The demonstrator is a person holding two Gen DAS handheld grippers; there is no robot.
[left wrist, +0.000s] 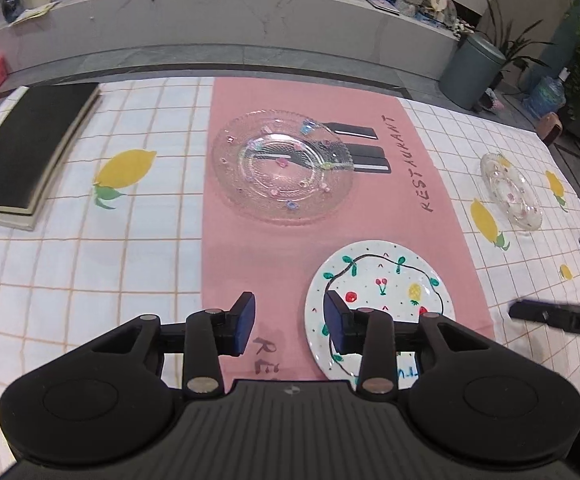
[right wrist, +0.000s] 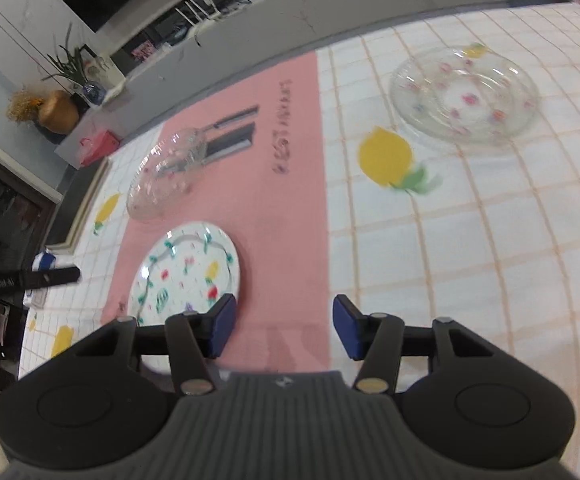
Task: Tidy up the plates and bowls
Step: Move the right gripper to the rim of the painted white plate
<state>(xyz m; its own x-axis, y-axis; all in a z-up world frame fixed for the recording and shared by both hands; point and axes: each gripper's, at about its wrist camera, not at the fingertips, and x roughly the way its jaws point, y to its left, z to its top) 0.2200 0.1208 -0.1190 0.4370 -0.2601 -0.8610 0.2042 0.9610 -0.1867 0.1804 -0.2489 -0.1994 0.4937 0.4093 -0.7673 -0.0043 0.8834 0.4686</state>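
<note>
Both jaw pairs are standing apart, gripping nothing. Left wrist view: the left gripper point(left wrist: 290, 322) is hovering beside the white painted ceramic plate point(left wrist: 385, 280); the large clear glass plate point(left wrist: 284, 166) and the small clear glass dish point(left wrist: 511, 192) are lying separate, so stacking seems not yet begun. Right wrist view: the right gripper point(right wrist: 284, 328) is hanging over the pink runner point(right wrist: 274, 220), with open cloth all around and the table edge far off.

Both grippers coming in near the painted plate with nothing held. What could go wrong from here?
1. The painted ceramic plate lies flat on the pink runner; the open left gripper may push it instead of getting a finger under the rim.
2. The right gripper, also open and empty, hovers beside the same plate, so the two may collide.
3. The glass plates are transparent, so their rims are easy to misjudge and they could slip or chip.
</note>
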